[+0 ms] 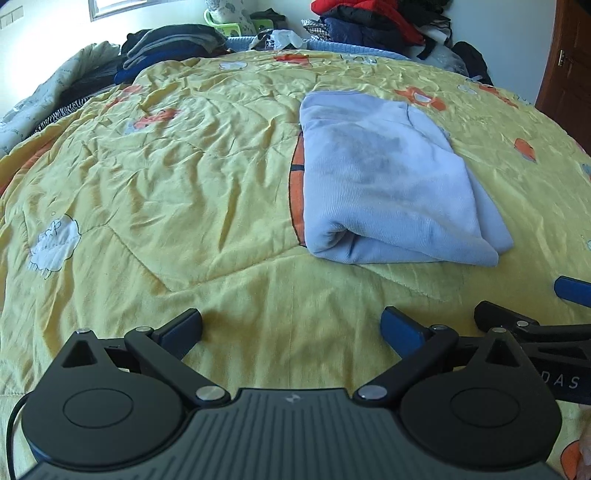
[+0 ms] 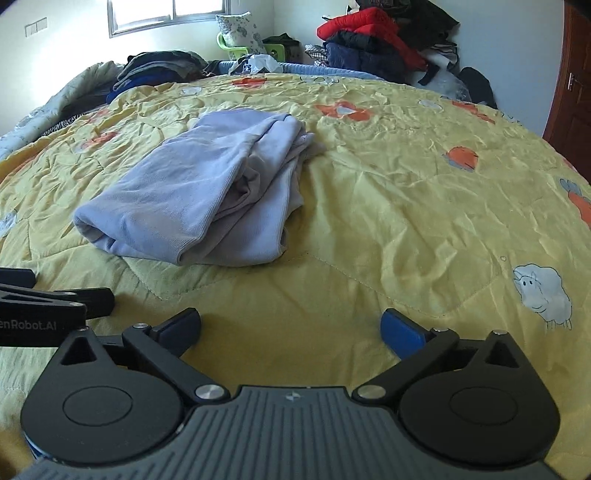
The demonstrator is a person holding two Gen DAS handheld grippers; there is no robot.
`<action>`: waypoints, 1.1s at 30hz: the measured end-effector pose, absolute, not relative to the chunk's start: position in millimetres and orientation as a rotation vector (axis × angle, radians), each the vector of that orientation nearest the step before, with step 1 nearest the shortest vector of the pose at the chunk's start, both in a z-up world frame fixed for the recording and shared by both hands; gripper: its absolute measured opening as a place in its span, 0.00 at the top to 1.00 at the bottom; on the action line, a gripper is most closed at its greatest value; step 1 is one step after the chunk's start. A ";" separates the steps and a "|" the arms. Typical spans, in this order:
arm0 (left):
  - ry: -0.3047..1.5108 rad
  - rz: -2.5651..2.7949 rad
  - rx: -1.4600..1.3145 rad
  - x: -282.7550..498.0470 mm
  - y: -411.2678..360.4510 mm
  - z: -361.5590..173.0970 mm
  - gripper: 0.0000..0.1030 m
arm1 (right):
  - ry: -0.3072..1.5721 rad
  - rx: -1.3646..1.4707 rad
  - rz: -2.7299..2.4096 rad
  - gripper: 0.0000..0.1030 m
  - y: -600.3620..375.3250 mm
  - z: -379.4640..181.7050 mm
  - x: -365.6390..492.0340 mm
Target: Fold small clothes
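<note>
Yellow quilt (image 1: 184,184) under both hand-held grippers (image 1: 291,328) (image 2: 291,328), tilted downward, released, short of folded garment (image 2: 199,192).

Hidden and cut-off parts on the bed

The folded pale-blue knit garment (image 1: 388,177) covers most of an orange striped print (image 1: 297,173) on the yellow quilt (image 1: 184,184). The other black gripper (image 1: 569,314) runs off the left view's right edge; the heap of red and dark clothes (image 2: 376,33) is cropped at top.
</note>
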State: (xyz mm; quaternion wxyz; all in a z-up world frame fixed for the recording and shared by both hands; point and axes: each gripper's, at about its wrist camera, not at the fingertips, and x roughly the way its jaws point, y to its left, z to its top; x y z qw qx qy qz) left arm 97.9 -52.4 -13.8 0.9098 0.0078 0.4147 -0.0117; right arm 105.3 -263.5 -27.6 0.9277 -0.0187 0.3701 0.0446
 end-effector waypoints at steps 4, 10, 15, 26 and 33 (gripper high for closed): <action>0.858 -0.032 0.019 98.4 -51.9 -13.7 0.00 | 0.769 -0.038 0.089 0.02 -262.3 -26.7 104.8; 0.860 -0.047 0.026 95.5 -51.7 -13.7 0.00 | 0.824 -0.025 0.074 0.01 -260.1 -22.3 105.6; 0.859 -0.044 0.023 94.6 -51.8 -13.0 0.00 | 0.861 -0.017 0.080 0.01 -260.9 -20.1 108.1; 0.897 -0.015 0.008 99.7 -52.3 -11.6 0.00 | 0.880 -0.009 0.034 0.02 -261.0 -21.1 115.1; 0.896 -0.001 0.000 100.3 -52.8 -12.0 0.00 | 0.891 -0.013 0.039 0.01 -261.0 -20.1 116.6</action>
